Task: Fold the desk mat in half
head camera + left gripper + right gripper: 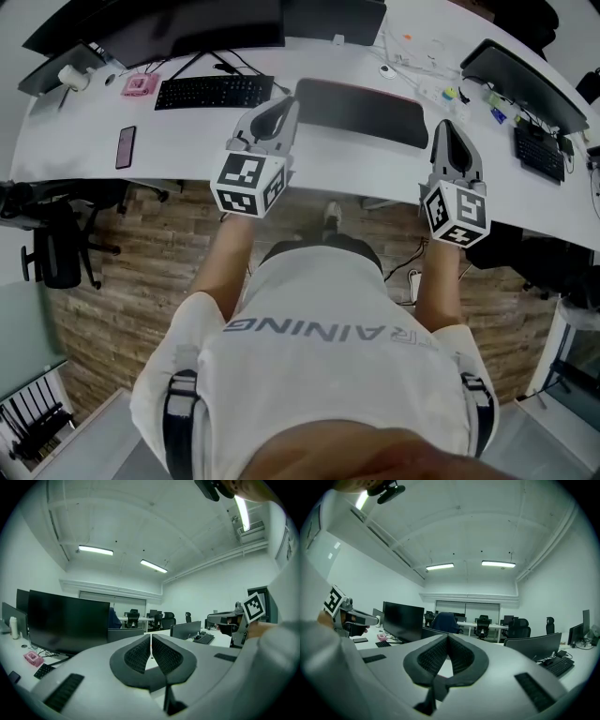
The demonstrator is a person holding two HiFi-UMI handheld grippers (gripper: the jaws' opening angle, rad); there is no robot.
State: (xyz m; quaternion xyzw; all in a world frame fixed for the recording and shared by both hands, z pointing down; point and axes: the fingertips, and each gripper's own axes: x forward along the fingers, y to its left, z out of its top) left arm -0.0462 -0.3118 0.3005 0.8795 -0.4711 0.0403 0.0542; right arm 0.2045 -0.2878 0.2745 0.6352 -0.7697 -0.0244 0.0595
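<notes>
Dark desk mat (361,112) lies flat on white desk (169,155), reddish trim along far edge, just R of black keyboard (214,92). L gripper (287,105) and R gripper (445,127) sit at mat's two ends; contact can't be told. Both jaw pairs pressed together, nothing btwn. Shirt (309,366) print reads "…RAINING", upside down in head view.

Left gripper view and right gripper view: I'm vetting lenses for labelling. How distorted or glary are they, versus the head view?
Both gripper views: strong fisheye, black corners, ceiling lights bright. Head view: white desk bows, evenly lit, desk mat sharp.
</notes>
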